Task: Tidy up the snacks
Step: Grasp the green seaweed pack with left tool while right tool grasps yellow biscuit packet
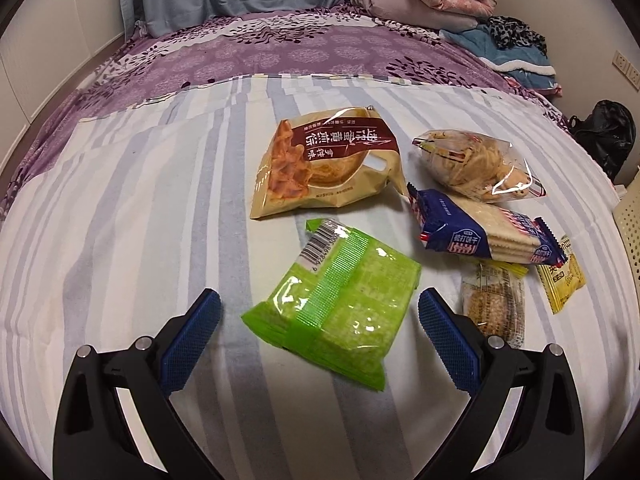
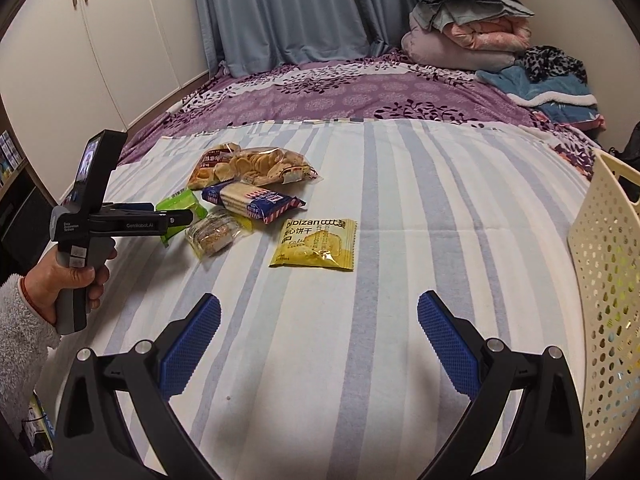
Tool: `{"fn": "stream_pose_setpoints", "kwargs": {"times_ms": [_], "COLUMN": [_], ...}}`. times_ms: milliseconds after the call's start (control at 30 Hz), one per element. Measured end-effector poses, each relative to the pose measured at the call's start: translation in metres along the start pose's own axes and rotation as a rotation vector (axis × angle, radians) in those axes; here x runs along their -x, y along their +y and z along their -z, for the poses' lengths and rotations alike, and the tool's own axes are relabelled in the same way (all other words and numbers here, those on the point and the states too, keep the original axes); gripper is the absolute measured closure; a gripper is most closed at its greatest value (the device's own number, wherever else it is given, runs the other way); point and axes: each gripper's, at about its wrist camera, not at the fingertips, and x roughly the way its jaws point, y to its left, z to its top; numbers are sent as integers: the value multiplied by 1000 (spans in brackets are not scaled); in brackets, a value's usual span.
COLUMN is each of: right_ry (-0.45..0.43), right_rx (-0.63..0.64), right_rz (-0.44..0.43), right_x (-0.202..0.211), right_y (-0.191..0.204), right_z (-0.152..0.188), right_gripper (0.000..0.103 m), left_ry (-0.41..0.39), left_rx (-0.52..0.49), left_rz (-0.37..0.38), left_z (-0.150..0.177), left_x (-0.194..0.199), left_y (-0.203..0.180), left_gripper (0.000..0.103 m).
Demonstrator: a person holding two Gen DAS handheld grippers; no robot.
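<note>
Green crinkly plastic snack packet [image 1: 336, 304] lies flat on the striped bedsheet [image 1: 140, 220], just ahead of the left gripper [image 1: 320, 320], whose jaws stand wide open and empty on either side of it. Its long axis runs from about 11 o'clock to 5 o'clock, skewed across the jaws' line. The right gripper [image 2: 319, 322], also open and empty, faces the yellow foil biscuit sachet [image 2: 314, 244] at 12 o'clock, with the cream perforated plastic basket [image 2: 604, 280] at 3 o'clock. The left looks nearer its packet.

folded quilts [image 2: 464, 40] by blue curtains [image 2: 280, 8]; white wardrobe [image 2: 100, 40].
</note>
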Motion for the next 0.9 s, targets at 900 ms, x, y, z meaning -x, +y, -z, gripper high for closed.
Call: {"fn": "stream_pose_setpoints", "kwargs": {"times_ms": [900], "right_ry": [95], "right_rx": [88], "right_rz": [70], "right_x": [-99], "right_y": [16], "right_z": [-44], "right_gripper": [5], "left_ry": [-93], "left_rx": [130], "left_rz": [17], "left_z": [21], "left_x": [42], "left_y": [21], "left_gripper": [30]}}
